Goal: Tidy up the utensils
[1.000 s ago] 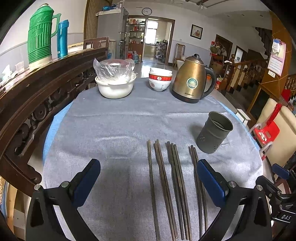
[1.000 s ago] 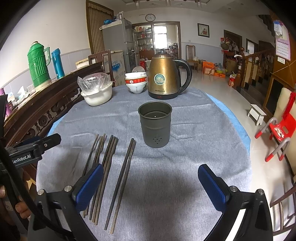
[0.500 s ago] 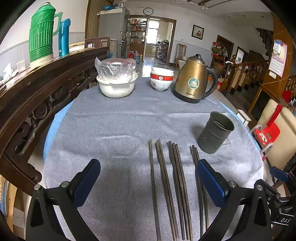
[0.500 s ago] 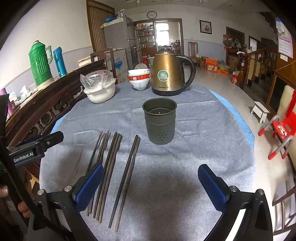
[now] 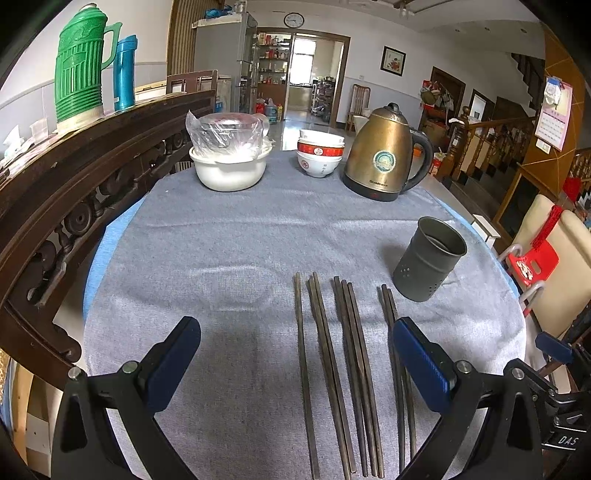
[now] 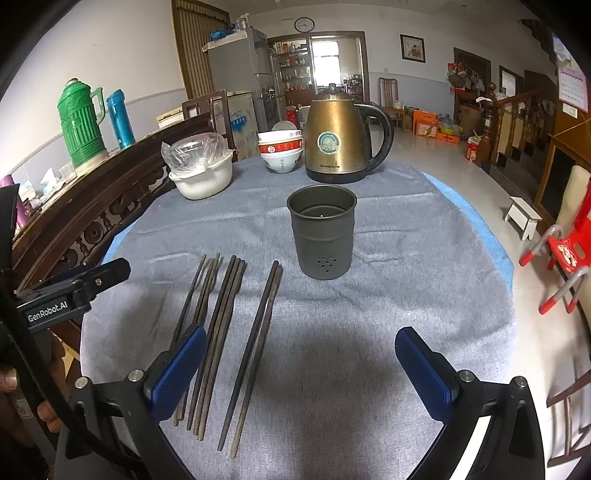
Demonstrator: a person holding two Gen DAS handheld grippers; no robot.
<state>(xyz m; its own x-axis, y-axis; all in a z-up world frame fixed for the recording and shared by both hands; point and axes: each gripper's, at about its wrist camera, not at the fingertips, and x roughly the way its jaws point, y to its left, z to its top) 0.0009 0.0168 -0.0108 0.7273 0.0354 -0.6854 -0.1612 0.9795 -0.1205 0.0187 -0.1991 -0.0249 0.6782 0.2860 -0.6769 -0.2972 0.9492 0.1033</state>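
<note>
Both views shifted slightly closer to table since earlier frames; chopsticks (image 6: 225,332) and holder cup (image 6: 321,236) unmoved. Left gripper (image 5: 295,363) and right gripper (image 6: 301,371) held released, jaws wide, nothing grasped. Chopsticks laid flat in loose groups just left of holder cup, on grey cloth (image 6: 406,258). Pair nearest cup best taken first: pinched mid-length, tilted upright, lowered into cup without tipping it.

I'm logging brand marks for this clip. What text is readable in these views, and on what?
"GenRobot.AI": on the left gripper's body, seen in the right wrist view.
"DAS": on the right gripper's body, seen at the left wrist view's edge.
Kettle badge and base lettering: too small to read.
Red bowl emblem, wall calendar, clock numerals: unreadable.
</note>
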